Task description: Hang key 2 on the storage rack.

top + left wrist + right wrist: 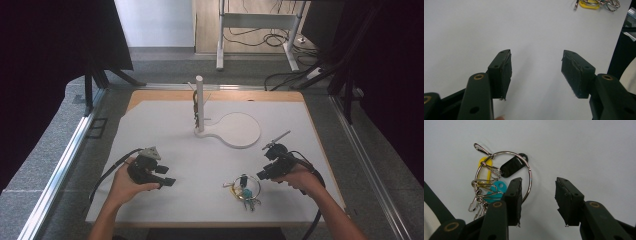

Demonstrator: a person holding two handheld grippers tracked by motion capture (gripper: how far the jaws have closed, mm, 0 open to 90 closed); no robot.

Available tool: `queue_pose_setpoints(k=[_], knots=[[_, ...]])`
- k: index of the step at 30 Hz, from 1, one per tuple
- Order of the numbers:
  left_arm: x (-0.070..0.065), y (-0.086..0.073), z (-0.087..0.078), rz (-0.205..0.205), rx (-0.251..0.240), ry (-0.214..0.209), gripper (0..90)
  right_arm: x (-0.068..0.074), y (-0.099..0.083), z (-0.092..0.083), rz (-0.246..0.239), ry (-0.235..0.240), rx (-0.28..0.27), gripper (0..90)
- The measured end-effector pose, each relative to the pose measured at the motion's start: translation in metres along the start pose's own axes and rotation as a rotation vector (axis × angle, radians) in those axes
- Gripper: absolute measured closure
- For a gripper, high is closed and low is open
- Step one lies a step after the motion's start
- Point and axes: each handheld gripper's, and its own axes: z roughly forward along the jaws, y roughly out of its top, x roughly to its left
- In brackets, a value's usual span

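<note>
my right hand-held gripper (537, 195) is released, jaws spread just over the worktop (165, 125), its left jaw lying across the edge of the big key ring (510, 173) that carries a black tag (511, 166), a yellow tag (484, 168) and a teal tag (495, 191). the ring lies flat near the front edge. my left hand-held gripper (536, 72) is released too, over bare white surface, well apart from the keys. a white post stand (200, 105) stands at the back.

The key ring (504, 173) is partly covered by one of the right gripper's fingers (514, 200); the keys (599, 3) are cut off by the top edge.
</note>
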Motion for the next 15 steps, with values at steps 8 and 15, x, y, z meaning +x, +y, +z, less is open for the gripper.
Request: queue_pose_setpoints(k=[8,15], knots=[[-0.001,-0.001,0.003,0.008,0.013,0.001,42.0,0.005,0.008,0.019,-0.017,0.012,0.082,61.6],[-0.002,-0.001,0.003,0.012,0.017,-0.001,41.9,0.008,0.012,0.03,-0.017,0.02,0.151,66.0]])
